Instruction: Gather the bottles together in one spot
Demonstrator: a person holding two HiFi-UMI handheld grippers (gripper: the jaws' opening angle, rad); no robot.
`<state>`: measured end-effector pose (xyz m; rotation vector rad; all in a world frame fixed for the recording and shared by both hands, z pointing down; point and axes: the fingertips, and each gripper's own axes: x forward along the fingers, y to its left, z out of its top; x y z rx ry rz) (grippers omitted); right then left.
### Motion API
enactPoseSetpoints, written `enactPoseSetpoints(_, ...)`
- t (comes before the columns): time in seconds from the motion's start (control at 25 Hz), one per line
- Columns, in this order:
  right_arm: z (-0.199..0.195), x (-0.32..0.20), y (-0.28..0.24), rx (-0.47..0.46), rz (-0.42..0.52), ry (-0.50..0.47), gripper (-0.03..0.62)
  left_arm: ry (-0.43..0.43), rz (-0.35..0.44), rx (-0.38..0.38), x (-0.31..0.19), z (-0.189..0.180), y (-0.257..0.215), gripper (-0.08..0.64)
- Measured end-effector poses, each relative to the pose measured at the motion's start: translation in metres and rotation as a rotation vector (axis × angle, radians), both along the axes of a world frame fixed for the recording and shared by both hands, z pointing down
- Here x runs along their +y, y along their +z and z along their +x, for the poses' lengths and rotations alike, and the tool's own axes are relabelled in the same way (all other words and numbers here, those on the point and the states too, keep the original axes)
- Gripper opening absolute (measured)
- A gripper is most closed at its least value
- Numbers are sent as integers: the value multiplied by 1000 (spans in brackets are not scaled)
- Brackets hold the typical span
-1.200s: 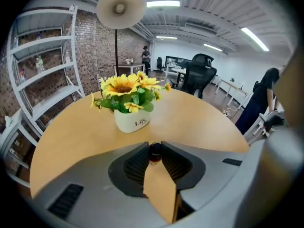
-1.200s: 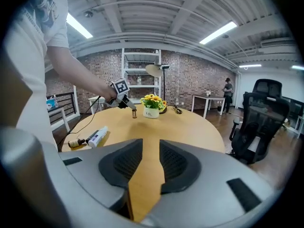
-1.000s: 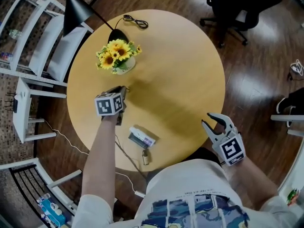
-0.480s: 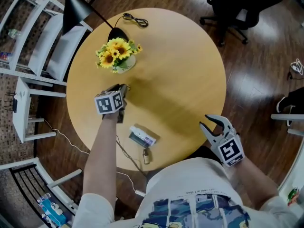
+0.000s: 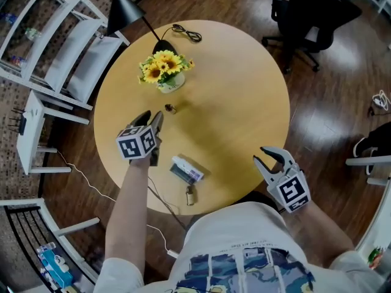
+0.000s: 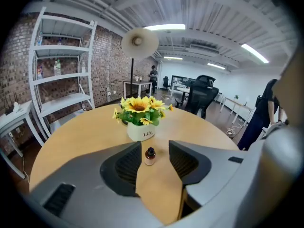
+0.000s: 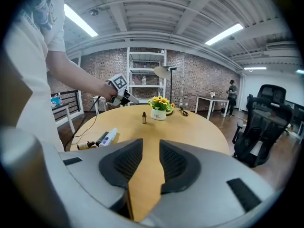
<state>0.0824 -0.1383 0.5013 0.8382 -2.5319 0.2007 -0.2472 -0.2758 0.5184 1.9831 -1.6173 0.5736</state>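
A small brown bottle (image 5: 170, 108) (image 6: 150, 156) (image 7: 144, 118) stands upright on the round wooden table (image 5: 232, 102), next to the sunflower pot (image 5: 166, 72). My left gripper (image 5: 153, 117) (image 6: 154, 145) hovers just short of it. Its jaws have just been opening and are open; the bottle shows in the gap beyond the tips and touches neither pad. A white tube-shaped bottle (image 5: 186, 170) (image 7: 108, 137) and a second small brown bottle (image 5: 190, 195) (image 7: 85, 145) lie near the table's front edge. My right gripper (image 5: 267, 157) (image 7: 151, 144) is open and empty over the front right edge.
A black floor lamp (image 5: 125, 8) leans over the table's far left, with a coiled cable (image 5: 186, 34) beside its base. White racks (image 5: 67, 60) stand to the left, and a black office chair (image 5: 311, 17) stands at the far right. A thin cord (image 5: 156, 194) runs off the front edge.
My left gripper has let go of the small brown bottle, which now stands by the flower pot, and has drawn back and up. The right gripper has shifted slightly.
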Motion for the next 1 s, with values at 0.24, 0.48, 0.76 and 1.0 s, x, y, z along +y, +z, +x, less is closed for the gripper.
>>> enactPoseSetpoints(0.24, -28, 45, -30, -63, -27, -8, 107, -25, 104, 71, 110, 0, -69, 183)
enactPoseSetpoints(0.48, -65, 88, -54, -61, -4, -43, 107, -9, 150, 98, 233, -2, -100, 183)
enactPoseSetpoints(0.76, -94, 156, -71, -59, 9, -20, 107, 1, 153, 165, 352, -1, -95, 183)
enactPoseSetpoints(1.0, -108, 225, -78, -54, 8, 17, 107, 27, 148, 206, 422, 0, -89, 183)
